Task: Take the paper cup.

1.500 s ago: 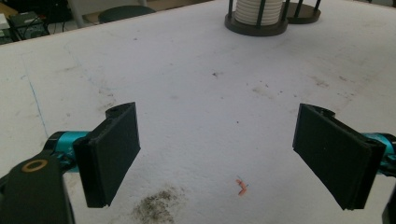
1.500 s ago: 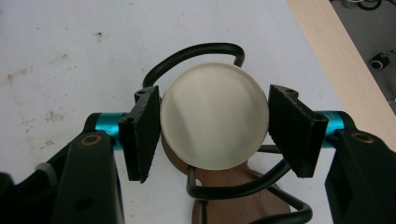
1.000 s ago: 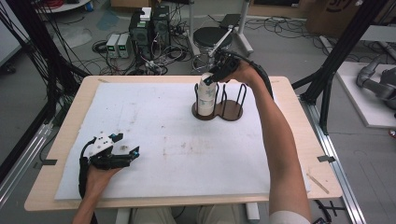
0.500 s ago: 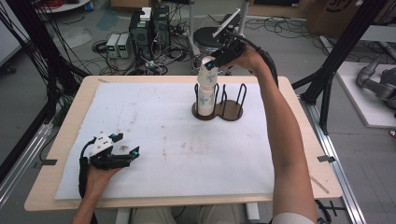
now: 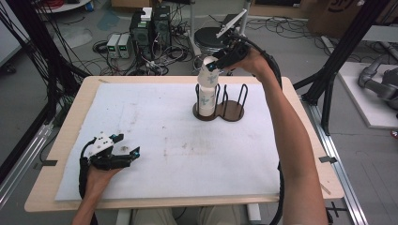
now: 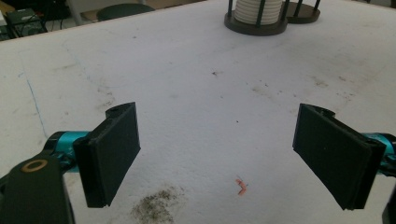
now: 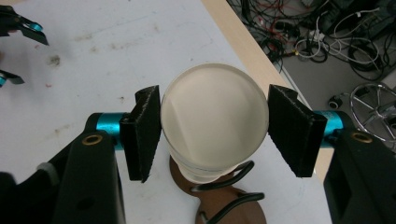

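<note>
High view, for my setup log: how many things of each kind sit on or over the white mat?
Grippers: 2 (left gripper open, right gripper shut on the held cup)
Held cup: 1
Cup stack in the holder: 1 (its cups sit too close together to count)
Brown holder: 1
Total: 5
</note>
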The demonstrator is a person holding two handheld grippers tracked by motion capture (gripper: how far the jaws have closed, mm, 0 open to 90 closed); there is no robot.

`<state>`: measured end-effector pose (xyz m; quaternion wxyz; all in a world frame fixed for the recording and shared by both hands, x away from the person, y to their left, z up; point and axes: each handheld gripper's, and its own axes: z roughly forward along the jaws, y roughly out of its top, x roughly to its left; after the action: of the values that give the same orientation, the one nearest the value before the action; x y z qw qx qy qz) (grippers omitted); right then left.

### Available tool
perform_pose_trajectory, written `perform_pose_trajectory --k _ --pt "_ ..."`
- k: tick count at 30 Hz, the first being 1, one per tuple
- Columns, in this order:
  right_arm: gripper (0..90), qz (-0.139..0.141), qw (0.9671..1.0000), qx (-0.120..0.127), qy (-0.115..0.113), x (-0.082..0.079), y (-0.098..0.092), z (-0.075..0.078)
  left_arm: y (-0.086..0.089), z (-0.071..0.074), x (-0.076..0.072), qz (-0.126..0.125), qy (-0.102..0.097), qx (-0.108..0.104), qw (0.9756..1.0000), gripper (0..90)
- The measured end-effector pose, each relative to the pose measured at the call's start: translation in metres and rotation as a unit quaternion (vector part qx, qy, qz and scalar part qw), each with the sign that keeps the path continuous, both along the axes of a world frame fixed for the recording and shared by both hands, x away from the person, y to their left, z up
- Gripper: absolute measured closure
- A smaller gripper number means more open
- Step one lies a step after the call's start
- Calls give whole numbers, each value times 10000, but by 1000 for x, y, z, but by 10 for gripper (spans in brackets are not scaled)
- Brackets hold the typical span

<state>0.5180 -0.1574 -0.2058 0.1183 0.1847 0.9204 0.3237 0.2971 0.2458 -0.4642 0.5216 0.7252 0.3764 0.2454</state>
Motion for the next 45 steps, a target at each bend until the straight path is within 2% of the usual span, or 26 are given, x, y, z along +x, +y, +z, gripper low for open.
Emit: perform_pose_trajectory --k 2,7,14,20,22,25,27,32,36,40,42,45 --pt "384 -32 9999 126 -28 -10 -5 -1 -1 0 0 6 -11 0 10000 146" --pt "384 103 9986 499 -152 -38 -23 -2 -1 0 -1 0 -12 22 10000 146" --pt "384 191 9938 1019 -412 -83 -45 -8 -1 0 -1 -6 -12 37 10000 146" --pt "383 245 9887 1381 -537 -117 -59 -22 -1 0 -1 -7 4 34 10000 146" --pt "384 286 9875 1431 -587 -127 -61 -27 -1 0 -1 -11 -14 39 10000 146" --pt "384 389 9845 1583 -642 -139 -63 -36 -1 0 -2 -10 -84 51 10000 146" --pt "384 417 9831 1682 -589 -146 -63 -44 -2 0 -2 -15 -89 51 9999 146" --pt "384 418 9812 1772 -644 -162 -64 -61 0 0 -2 -18 -80 6 10000 146" --pt "384 357 9762 2058 -588 -174 -69 -76 0 0 -2 -34 -84 2 10000 146" --pt "383 297 9709 2284 -652 -185 -72 -87 1 0 -2 -34 -62 -46 10000 146" --pt "384 298 9678 2381 -758 -190 -73 -92 1 0 -2 -36 -51 -64 10000 146" --pt "383 271 9650 2472 -826 -198 -73 -100 1 0 -2 -49 -76 -38 10000 146"
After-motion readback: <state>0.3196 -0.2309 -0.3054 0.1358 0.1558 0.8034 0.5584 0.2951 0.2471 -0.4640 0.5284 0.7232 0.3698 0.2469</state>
